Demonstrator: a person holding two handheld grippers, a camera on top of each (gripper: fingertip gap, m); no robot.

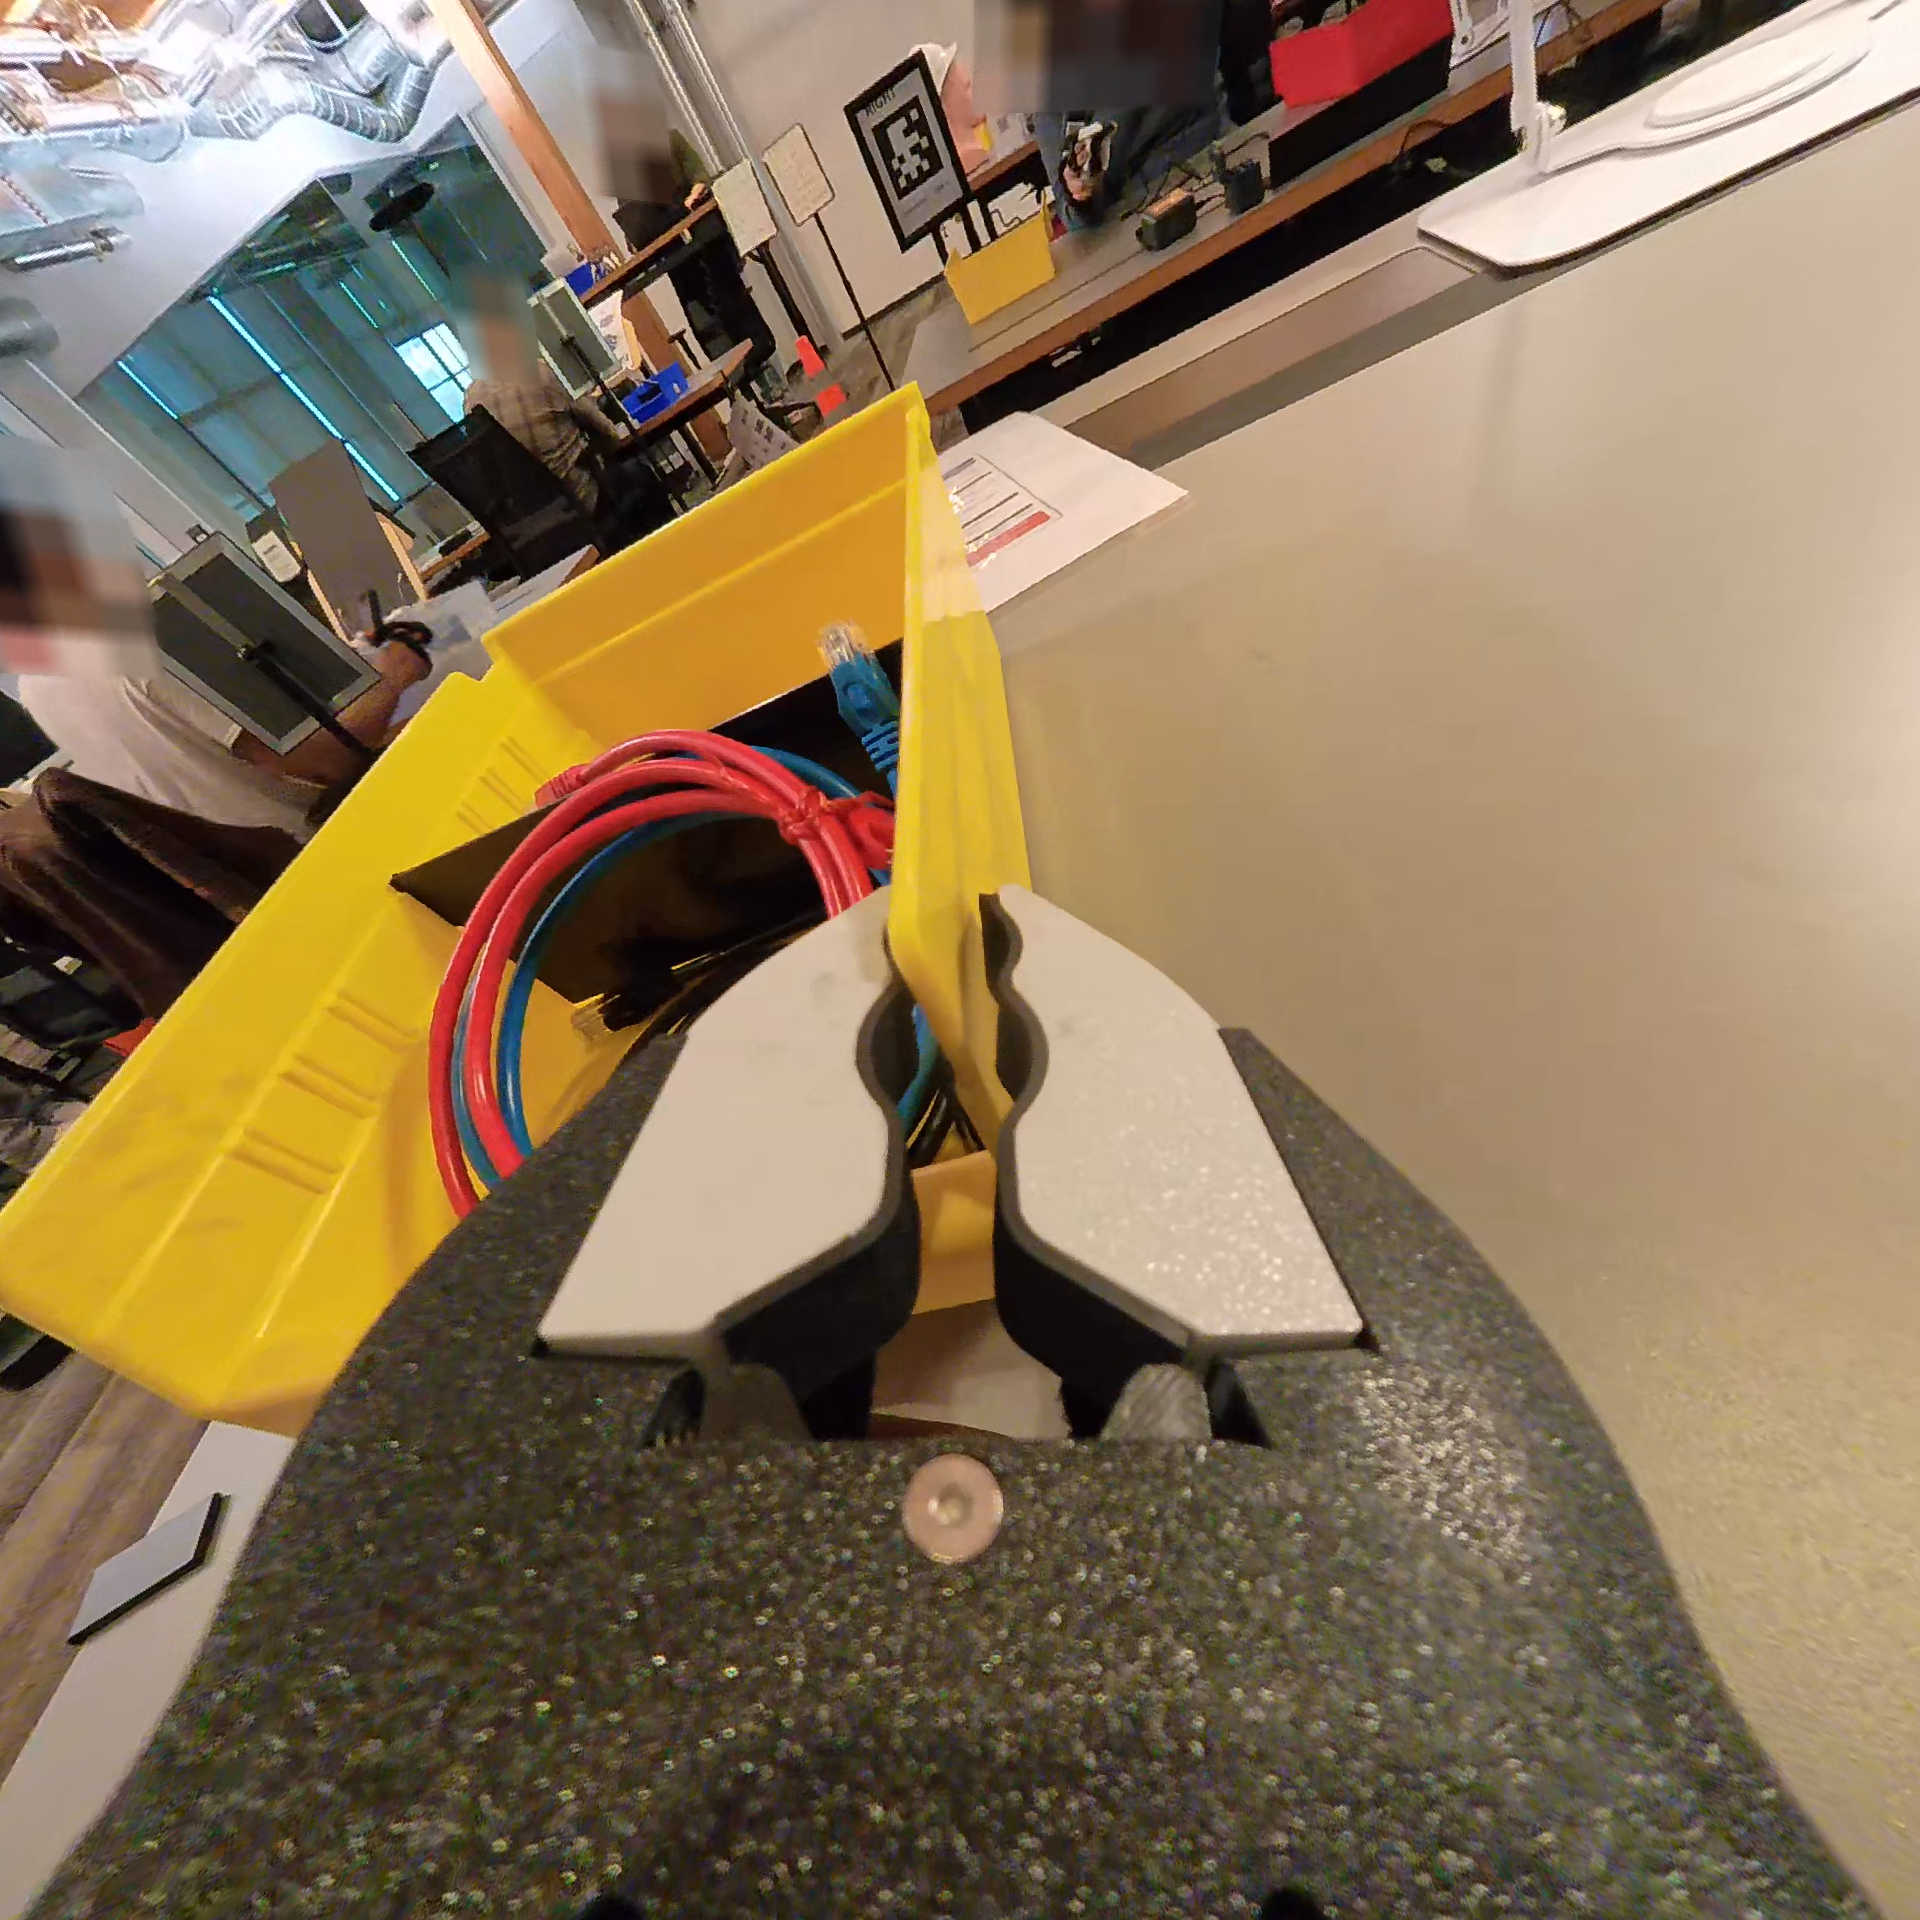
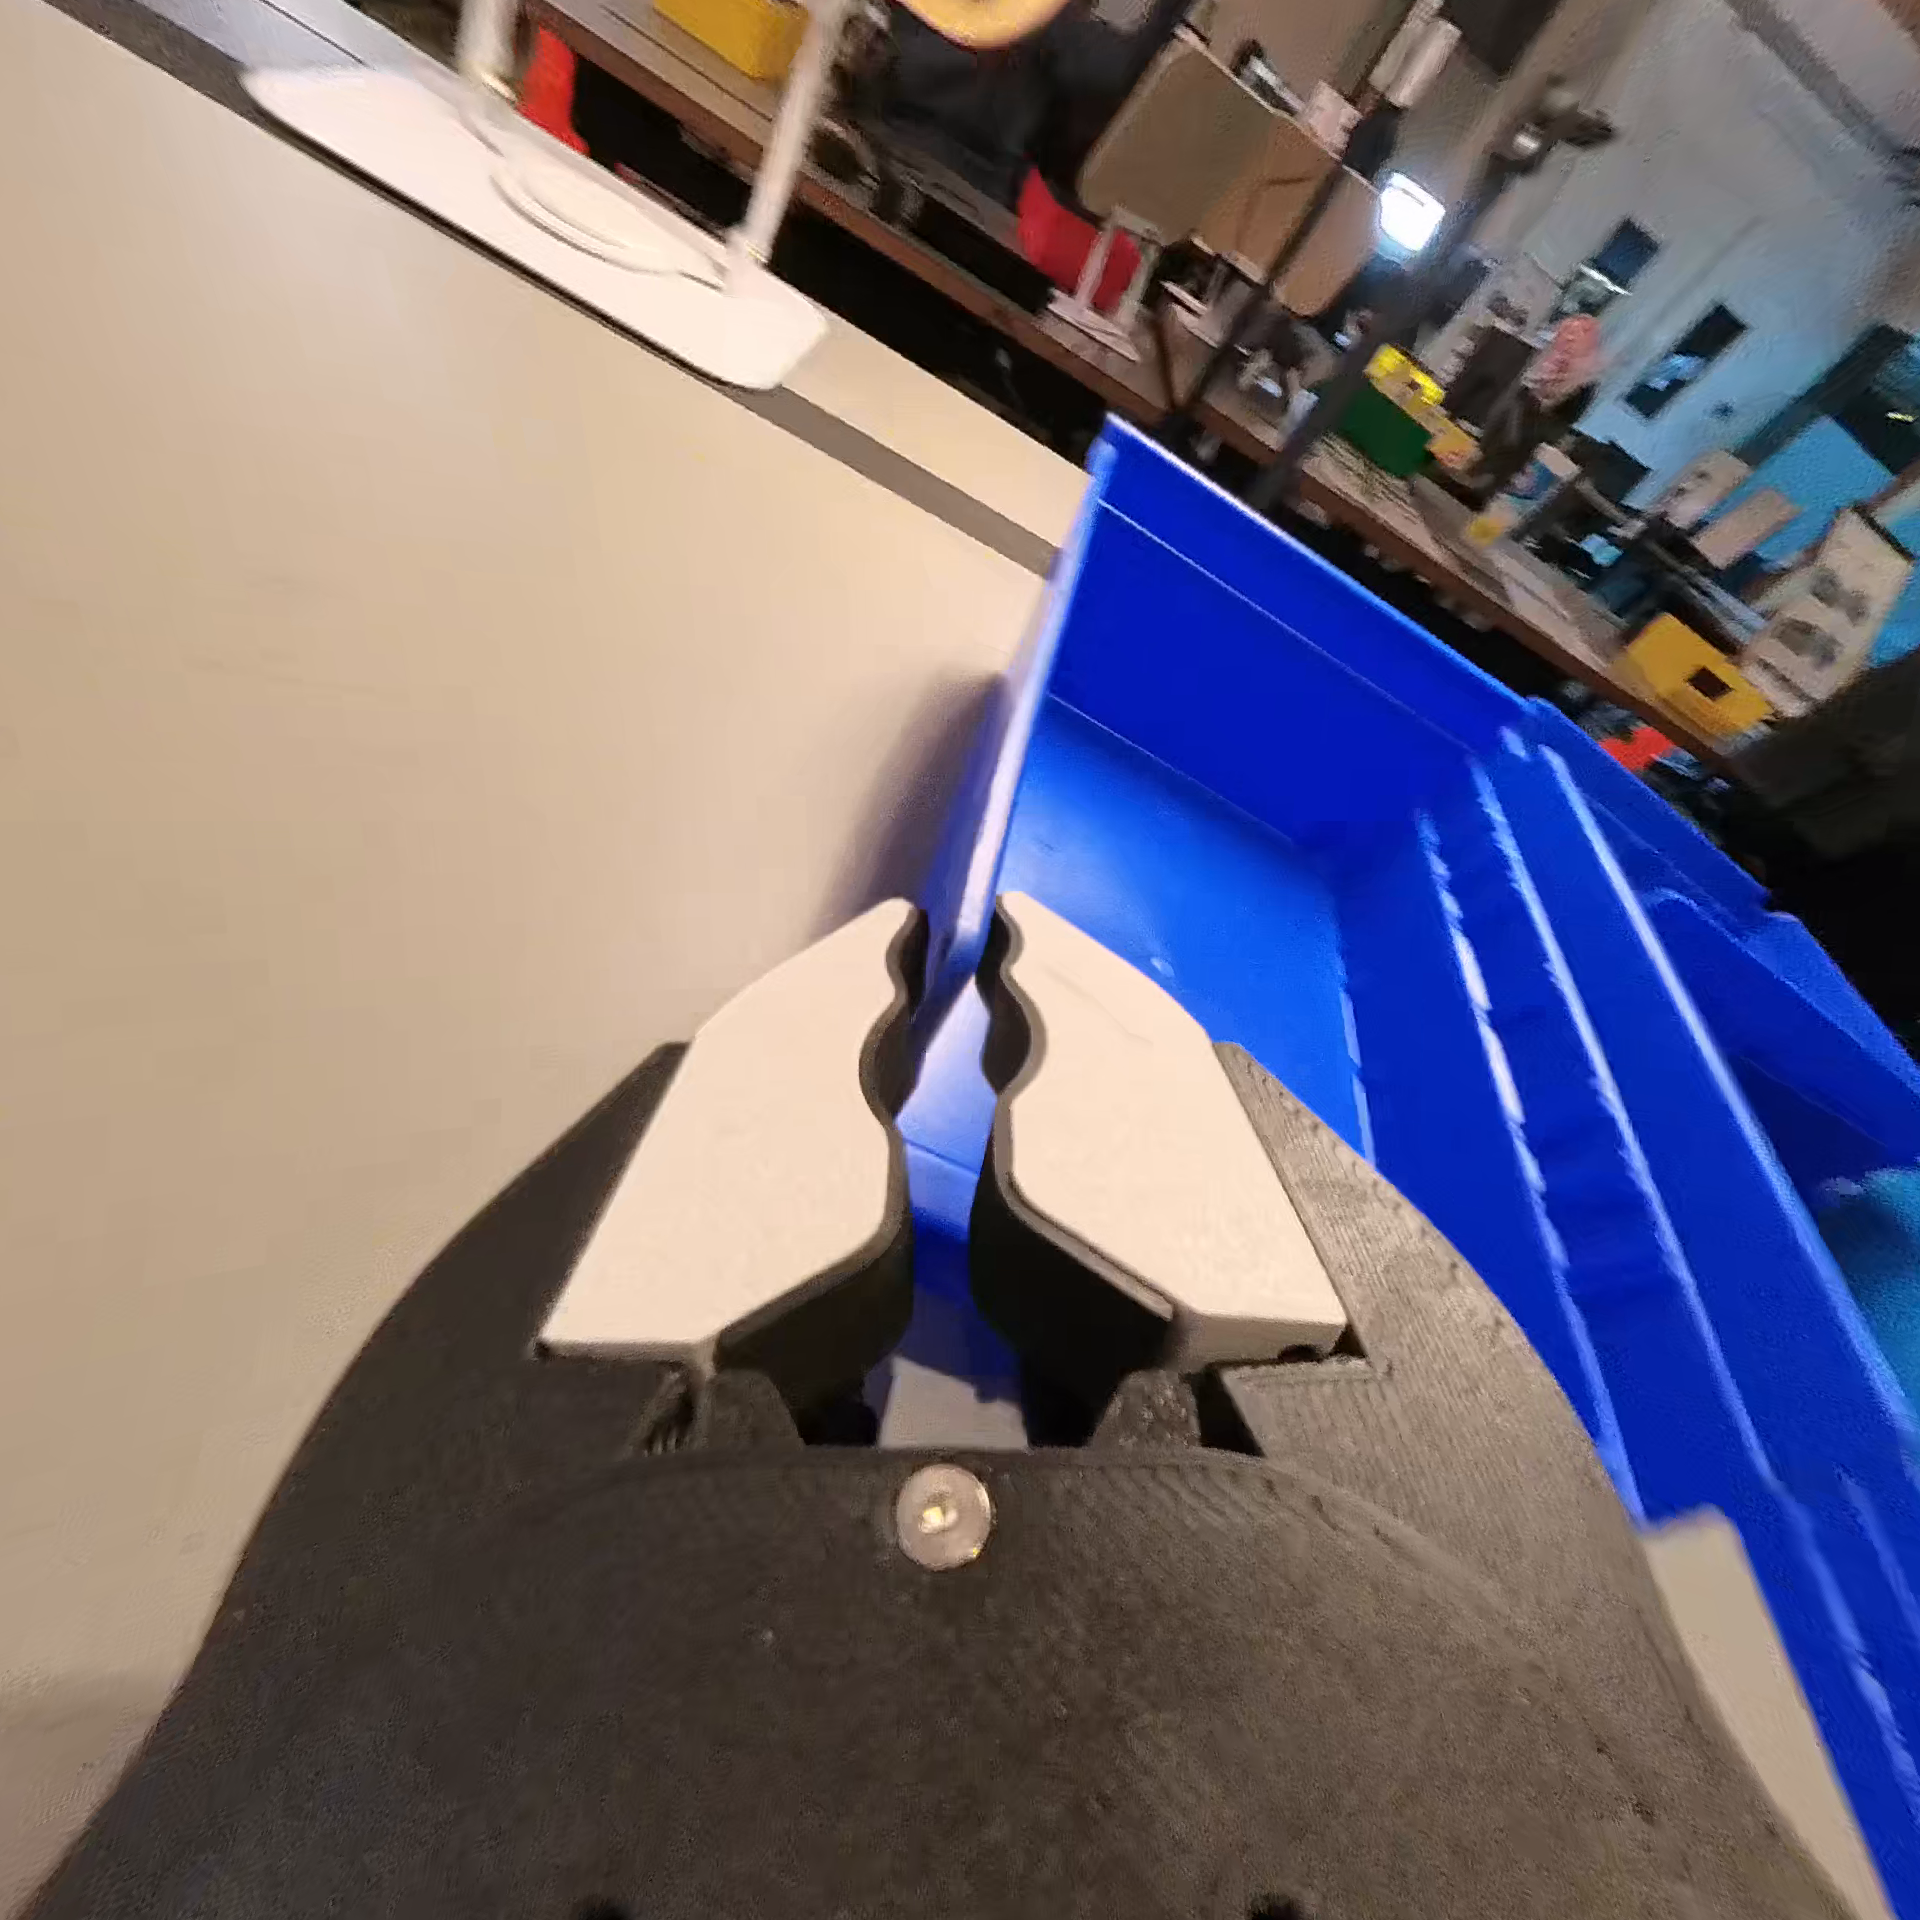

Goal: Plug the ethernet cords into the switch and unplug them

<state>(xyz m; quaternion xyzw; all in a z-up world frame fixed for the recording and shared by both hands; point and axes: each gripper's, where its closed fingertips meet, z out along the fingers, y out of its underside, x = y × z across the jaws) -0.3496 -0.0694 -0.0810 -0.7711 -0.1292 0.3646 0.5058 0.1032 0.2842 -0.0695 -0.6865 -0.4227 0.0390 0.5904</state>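
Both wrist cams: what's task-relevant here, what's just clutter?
Task-relevant:
- red ethernet cord and blue ethernet cord, in the yellow bin
- left hand-held gripper, shut on the yellow bin wall

Clutter:
- blue bin, gripped by right hand-held gripper
- paper sheet

Yellow bin and blue bin on a beige table

The yellow bin [image 1: 312, 1091] holds a red cord [image 1: 457, 997] coiled with a blue cord [image 1: 525, 1029], the blue one ending in a clear-tipped plug [image 1: 847, 649] against the bin's right wall; beyond that bin lie a white sheet with red and blue bands [image 1: 1039, 499] and a black-and-white checkered marker sign [image 1: 909, 145]. The left gripper [image 1: 940, 935] and right gripper [image 2: 951, 935] have pale grey fingers on speckled black bodies; the blue bin [image 2: 1299, 748] is plain blue, the table [image 1: 1455, 831] beige.
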